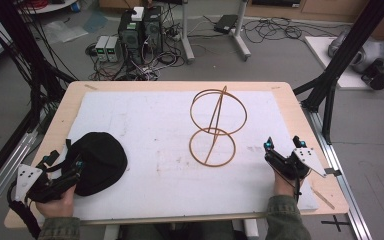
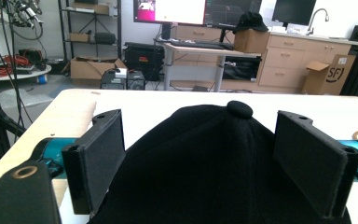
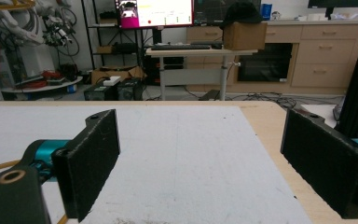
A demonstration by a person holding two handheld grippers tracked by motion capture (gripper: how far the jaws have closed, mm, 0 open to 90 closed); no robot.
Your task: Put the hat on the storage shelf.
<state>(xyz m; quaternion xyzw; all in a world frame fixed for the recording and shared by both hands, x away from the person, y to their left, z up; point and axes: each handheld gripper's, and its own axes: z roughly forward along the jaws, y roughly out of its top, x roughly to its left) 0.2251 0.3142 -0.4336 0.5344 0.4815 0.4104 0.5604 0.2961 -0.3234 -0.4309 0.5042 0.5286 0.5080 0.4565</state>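
White matting (image 1: 155, 150) carries a black cap (image 2: 214, 163) between the spread left claw (image 2: 209, 163); right claw (image 3: 214, 163) spread, empty.

cap (image 2: 214, 163): black knitted cloth, matt, fine ribbed weave, cloth button on top
stand (image 1: 215, 125): thin hoops and rod, look like light wood or cane, smooth, warm tan
sheet (image 1: 170, 165): white, matt, paper-like or felt-like, faintly scuffed and stained
table (image 1: 300, 115): pale wood at the bare edges, smooth
left gripper (image 2: 214, 161): jaw pads matt black, grainy; teal parts glossy
right gripper (image 3: 214, 163): same rough black pads
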